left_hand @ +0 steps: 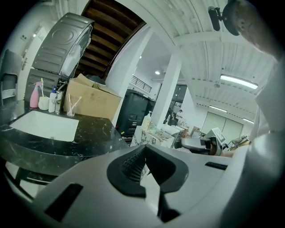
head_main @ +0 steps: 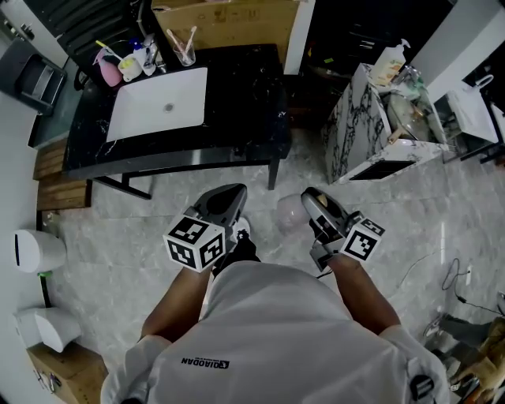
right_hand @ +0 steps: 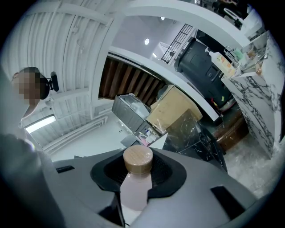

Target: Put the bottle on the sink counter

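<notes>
My right gripper is shut on a pale pink bottle with a round wooden cap. The bottle lies level between the two grippers, above the marble floor. The black sink counter with its white basin stands ahead of me, some way beyond both grippers. My left gripper is level with the right one, shut, with nothing between its pads. In the left gripper view the counter lies ahead on the left.
A pink spray bottle, small containers and a cup of toothbrushes crowd the counter's back left. A cardboard box stands behind it. A marble-patterned cabinet with a soap dispenser is at the right. White bins stand left.
</notes>
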The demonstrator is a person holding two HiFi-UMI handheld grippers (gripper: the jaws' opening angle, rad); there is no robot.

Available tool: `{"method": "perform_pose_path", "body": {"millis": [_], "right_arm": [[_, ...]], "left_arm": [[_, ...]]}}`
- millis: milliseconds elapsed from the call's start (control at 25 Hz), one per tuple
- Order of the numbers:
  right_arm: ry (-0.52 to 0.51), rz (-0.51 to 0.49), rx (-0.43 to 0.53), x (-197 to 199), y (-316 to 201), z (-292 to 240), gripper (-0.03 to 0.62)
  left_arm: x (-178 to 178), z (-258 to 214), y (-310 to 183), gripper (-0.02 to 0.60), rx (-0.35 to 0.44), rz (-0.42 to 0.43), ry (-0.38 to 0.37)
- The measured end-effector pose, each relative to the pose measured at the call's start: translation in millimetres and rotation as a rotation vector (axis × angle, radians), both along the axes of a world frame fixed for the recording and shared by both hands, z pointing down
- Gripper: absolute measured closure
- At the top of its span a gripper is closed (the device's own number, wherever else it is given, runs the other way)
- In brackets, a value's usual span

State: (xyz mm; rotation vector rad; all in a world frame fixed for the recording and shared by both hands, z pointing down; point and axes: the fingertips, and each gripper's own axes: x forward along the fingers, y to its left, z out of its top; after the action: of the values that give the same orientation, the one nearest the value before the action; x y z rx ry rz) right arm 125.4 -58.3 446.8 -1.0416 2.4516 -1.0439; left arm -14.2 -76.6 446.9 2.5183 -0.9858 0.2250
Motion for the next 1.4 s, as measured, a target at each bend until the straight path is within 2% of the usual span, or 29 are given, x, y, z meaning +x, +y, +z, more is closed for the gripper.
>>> {"method": "perform_pose_path", "body": {"millis": [680, 1400], "right_arm": [[0.003, 0.067, -0.01, -30, -105, -8, 0.459], [0.024, 0.145, 0.009, -61, -184, -16, 0.459]], "left_arm": [[-24, -5, -113, 0.568, 0.001, 0.072, -0.007], [-50, -10, -199, 0.567, 0.032, 0.157, -0.004]]}}
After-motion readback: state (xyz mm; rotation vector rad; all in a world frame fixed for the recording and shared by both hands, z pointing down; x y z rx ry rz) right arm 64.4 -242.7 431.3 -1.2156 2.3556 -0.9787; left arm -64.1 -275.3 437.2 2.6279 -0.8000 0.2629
